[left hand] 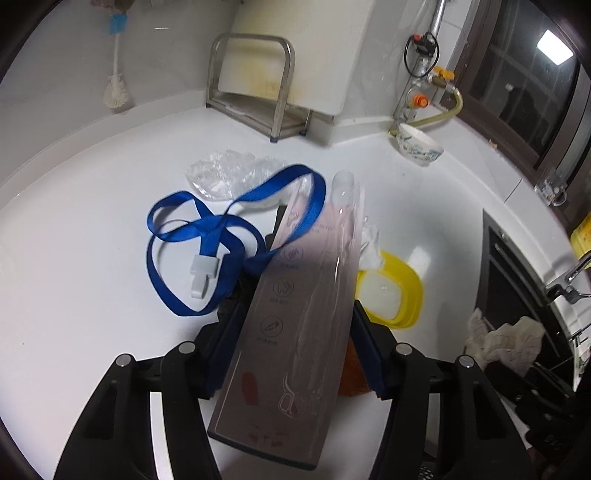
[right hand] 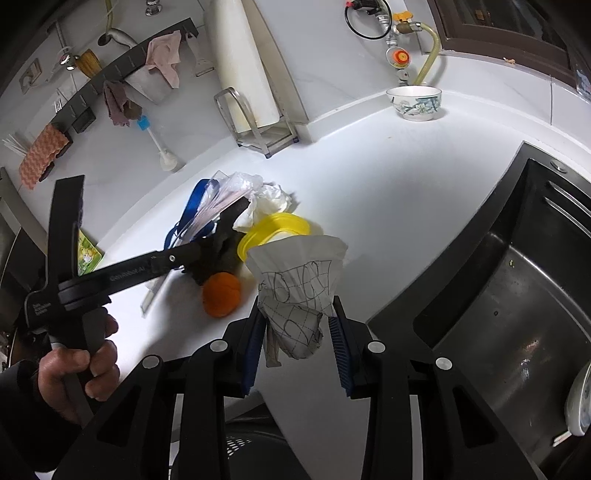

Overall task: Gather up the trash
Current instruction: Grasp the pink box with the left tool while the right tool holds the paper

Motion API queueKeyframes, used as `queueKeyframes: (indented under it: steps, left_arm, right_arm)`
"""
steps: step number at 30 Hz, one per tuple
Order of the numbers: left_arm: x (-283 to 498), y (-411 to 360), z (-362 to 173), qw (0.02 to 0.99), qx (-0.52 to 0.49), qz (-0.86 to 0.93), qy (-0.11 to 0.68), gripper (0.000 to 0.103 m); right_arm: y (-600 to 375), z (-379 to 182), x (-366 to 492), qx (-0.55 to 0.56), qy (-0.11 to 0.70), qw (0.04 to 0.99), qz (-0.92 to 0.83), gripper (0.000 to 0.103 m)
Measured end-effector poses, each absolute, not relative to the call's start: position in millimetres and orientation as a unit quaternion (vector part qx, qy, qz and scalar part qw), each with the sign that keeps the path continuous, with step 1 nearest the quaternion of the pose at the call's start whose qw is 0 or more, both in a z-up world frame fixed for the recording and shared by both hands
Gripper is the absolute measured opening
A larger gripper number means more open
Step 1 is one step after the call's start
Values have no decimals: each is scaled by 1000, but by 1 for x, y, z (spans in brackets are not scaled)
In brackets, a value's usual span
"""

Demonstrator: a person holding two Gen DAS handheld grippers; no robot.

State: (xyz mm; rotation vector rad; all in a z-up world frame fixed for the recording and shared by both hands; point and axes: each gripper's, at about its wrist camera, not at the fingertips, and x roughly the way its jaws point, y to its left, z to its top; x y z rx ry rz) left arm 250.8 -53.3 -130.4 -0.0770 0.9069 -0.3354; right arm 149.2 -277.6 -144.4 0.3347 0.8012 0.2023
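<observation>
Here the crumpled paper (right hand: 295,295) sits pinched between the right gripper (right hand: 297,325) fingers.

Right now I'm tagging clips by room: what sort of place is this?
Most likely a home kitchen: a white counter beside a steel sink, a cutting board in its rack, and a gas valve with hose on the wall.

Trash pile (right hand: 236,218) lies mid-frame on the surface (right hand: 369,192); bowl (right hand: 414,102) upper right; sink (right hand: 517,280) right; rack (right hand: 258,125) behind the pile.

One blue lanyard (left hand: 236,236), one yellow lid (left hand: 391,291), one bowl (right hand: 413,101), one orange (right hand: 221,294)
</observation>
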Motion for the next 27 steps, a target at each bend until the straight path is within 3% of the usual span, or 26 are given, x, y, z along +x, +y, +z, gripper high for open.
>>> queueKeyframes:
  steps: [13, 14, 15, 27]
  left_arm:
    - [224, -40, -97, 892, -41, -168, 417, 49]
    - [222, -39, -96, 893, -42, -169, 416, 40]
    - [221, -40, -95, 890, -40, -177, 419, 22]
    - [204, -29, -97, 890, -39, -167, 423, 21]
  right_arm:
    - [-264, -126, 138, 160, 382, 903, 113, 33]
    - [-263, -125, 137, 160, 382, 903, 114, 33]
    - [-262, -124, 136, 160, 382, 903, 115, 33]
    - [-251, -115, 123, 155, 381, 903, 124, 33]
